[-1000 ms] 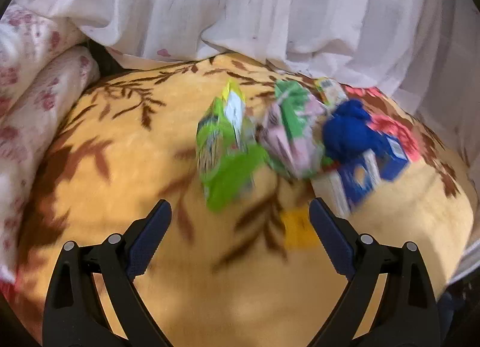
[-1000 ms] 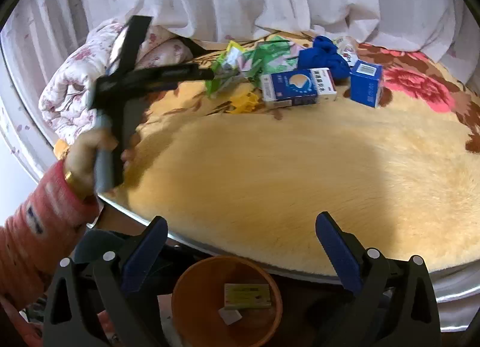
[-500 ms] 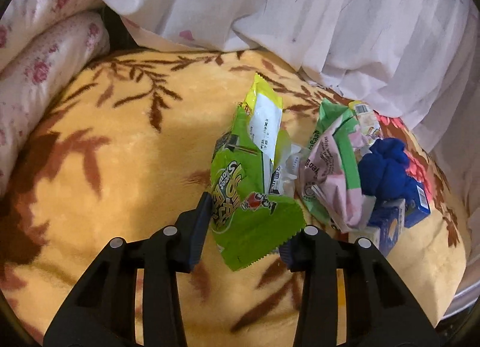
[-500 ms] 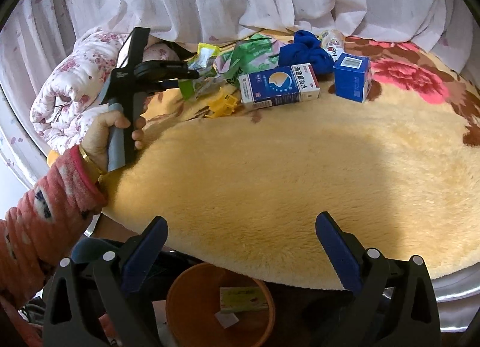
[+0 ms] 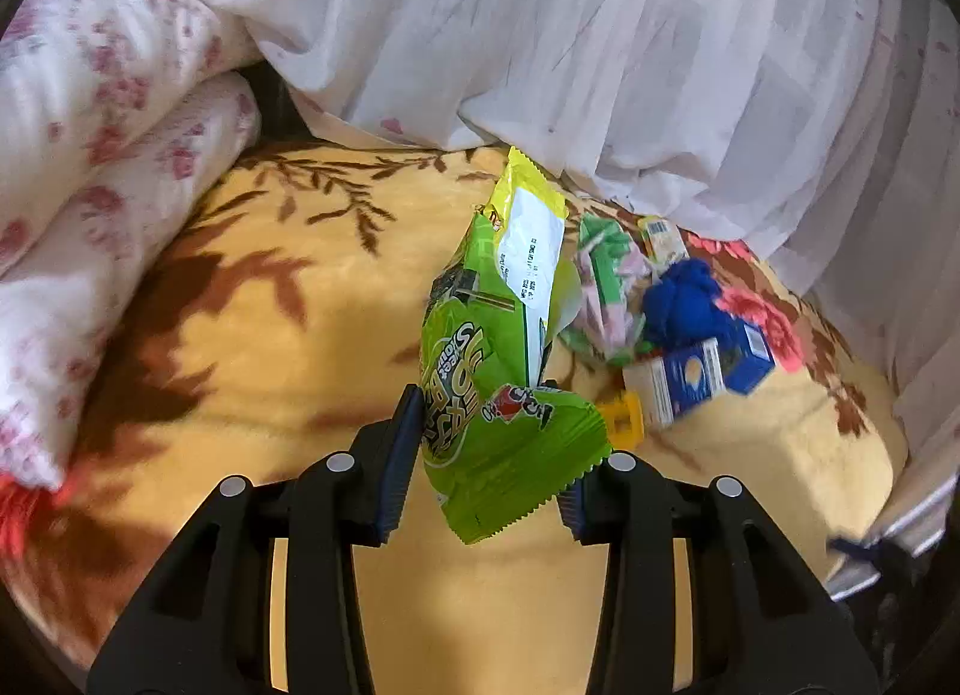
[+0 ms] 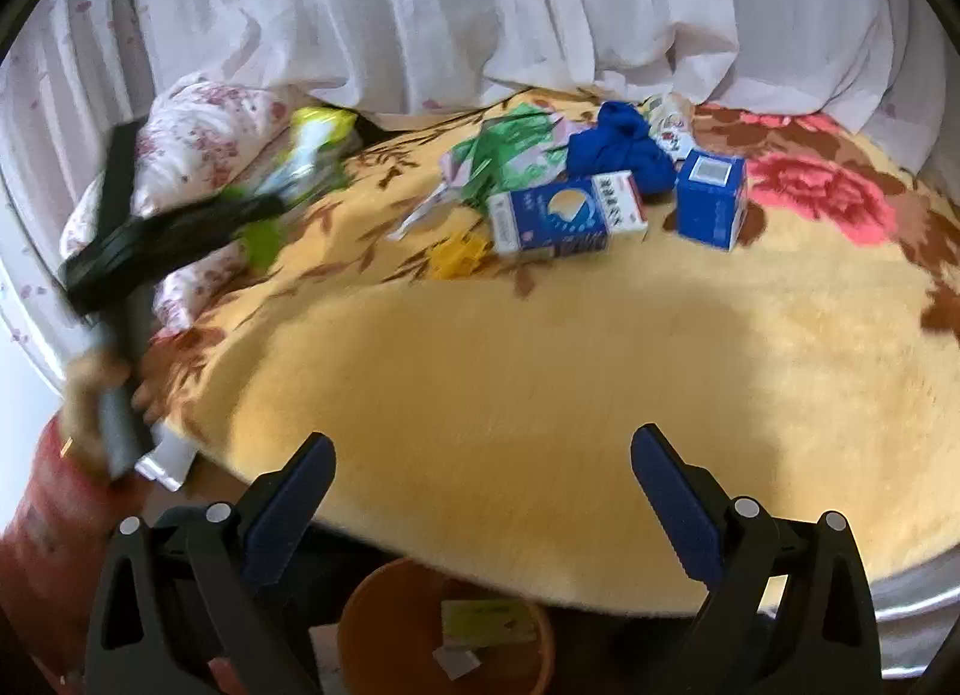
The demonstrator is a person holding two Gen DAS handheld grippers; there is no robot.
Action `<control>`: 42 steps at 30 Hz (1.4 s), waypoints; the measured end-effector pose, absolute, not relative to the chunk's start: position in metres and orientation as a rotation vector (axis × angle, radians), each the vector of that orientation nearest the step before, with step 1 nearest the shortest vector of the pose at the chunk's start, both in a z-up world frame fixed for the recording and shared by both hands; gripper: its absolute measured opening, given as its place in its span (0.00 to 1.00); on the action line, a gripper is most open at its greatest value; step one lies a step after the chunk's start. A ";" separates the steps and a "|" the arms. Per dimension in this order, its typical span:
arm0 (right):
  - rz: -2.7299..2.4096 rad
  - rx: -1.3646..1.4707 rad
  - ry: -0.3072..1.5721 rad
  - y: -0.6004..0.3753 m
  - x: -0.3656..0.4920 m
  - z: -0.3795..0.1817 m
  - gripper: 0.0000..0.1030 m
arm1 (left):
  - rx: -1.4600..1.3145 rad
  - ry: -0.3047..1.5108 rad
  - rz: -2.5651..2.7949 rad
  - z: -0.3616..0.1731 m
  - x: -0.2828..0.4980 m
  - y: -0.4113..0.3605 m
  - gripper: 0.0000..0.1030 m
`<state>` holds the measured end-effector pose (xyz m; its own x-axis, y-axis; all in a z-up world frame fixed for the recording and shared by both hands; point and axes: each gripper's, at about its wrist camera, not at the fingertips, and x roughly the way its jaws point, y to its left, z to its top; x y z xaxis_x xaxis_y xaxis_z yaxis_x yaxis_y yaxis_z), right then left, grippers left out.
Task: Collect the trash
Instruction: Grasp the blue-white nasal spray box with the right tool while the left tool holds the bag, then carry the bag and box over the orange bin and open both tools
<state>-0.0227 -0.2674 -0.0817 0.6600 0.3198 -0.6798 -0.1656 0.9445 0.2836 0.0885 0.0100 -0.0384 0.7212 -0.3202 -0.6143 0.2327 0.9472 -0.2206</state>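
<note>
A green snack wrapper (image 5: pixel 498 371) hangs above the yellow blanket (image 5: pixel 270 347), and my left gripper (image 5: pixel 489 455) is shut on its lower end. In the right wrist view the same gripper (image 6: pixel 264 209) is blurred at the left, with the wrapper (image 6: pixel 312 149) lifted clear of the pile. More trash lies on the blanket: a green-and-pink wrapper (image 6: pixel 498 155), a blue-and-white carton (image 6: pixel 564 215), a blue box (image 6: pixel 711 197) and a yellow clip (image 6: pixel 459 257). My right gripper (image 6: pixel 480 446) stands open over the bed's near edge with nothing between its fingers.
An orange bin (image 6: pixel 372 611) sits on the floor below the bed edge, with a small box inside it. A blue cloth (image 6: pixel 618 149) lies among the trash. White curtains (image 6: pixel 480 5) hang behind and a floral quilt (image 6: pixel 204 131) is rolled at the left.
My left gripper closed on the green snack wrapper, lifted it off the blanket and pulled it away from the pile. The right gripper stayed put and open.
</note>
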 end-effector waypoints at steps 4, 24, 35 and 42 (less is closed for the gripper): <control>0.232 0.171 0.763 -0.269 0.012 -0.075 0.94 | -0.136 0.719 -0.315 -0.044 0.060 0.019 0.38; -0.044 0.812 1.034 -0.298 0.199 -0.137 0.84 | -0.200 0.729 -0.341 -0.059 0.027 0.045 0.38; 0.032 0.660 0.913 -0.300 0.137 -0.096 0.69 | -0.177 0.720 -0.361 -0.055 0.015 0.036 0.38; 0.152 0.419 0.806 -0.278 0.063 -0.051 0.69 | -0.127 0.715 -0.420 -0.045 -0.007 0.015 0.38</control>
<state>0.0626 -0.2784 -0.0512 0.6870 0.2887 -0.6668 0.0254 0.9076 0.4191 -0.0073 0.0154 -0.0446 0.6763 -0.4151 -0.6086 0.3293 0.9094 -0.2542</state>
